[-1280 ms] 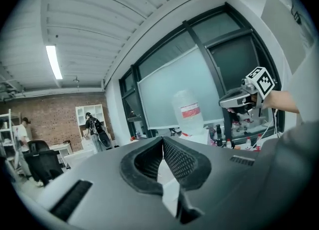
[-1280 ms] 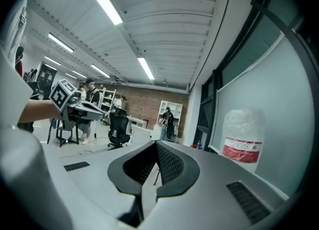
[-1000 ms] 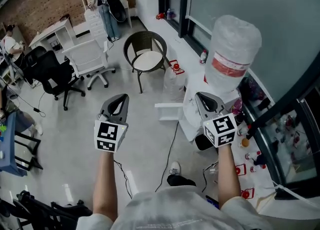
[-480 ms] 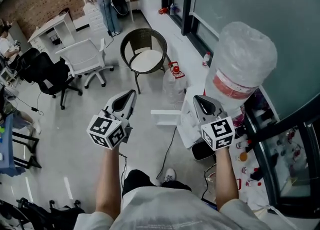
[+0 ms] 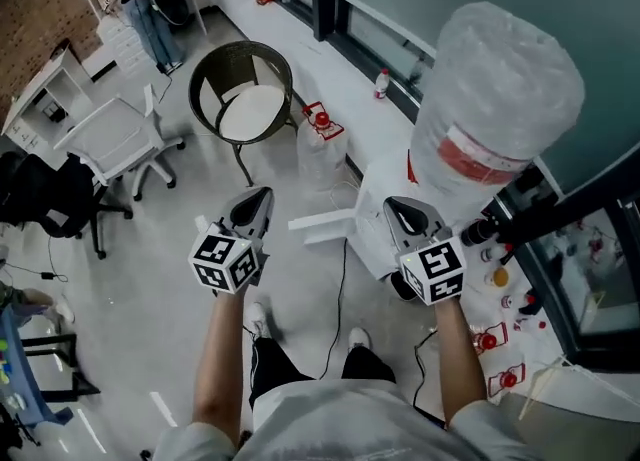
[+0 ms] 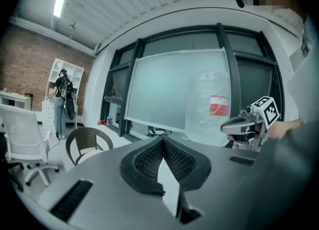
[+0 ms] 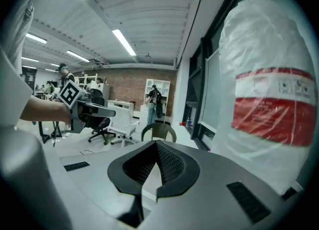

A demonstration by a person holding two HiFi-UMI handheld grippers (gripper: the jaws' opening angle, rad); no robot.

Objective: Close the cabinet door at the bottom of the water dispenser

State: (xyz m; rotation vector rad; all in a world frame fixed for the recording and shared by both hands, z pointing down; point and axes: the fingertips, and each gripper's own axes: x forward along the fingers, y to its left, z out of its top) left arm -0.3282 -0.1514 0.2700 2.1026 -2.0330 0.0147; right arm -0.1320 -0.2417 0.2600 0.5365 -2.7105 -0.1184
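Hovering over the floor, left gripper and right gripper both pinched closed and empty, white cabinet door swung open between them, low on the water dispenser, wrapped water bottle on top.

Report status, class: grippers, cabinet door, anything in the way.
Left gripper and right gripper shut, empty. Cabinet door open, untouched. Floor cable below door.

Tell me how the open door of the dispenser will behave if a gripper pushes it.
The door is a thin, flat white panel, so it is probably stiff and light. It juts from the dispenser by one edge, so it should swing, not slide. The big bottle on top may make the dispenser top-heavy; a hard shove could rock it.
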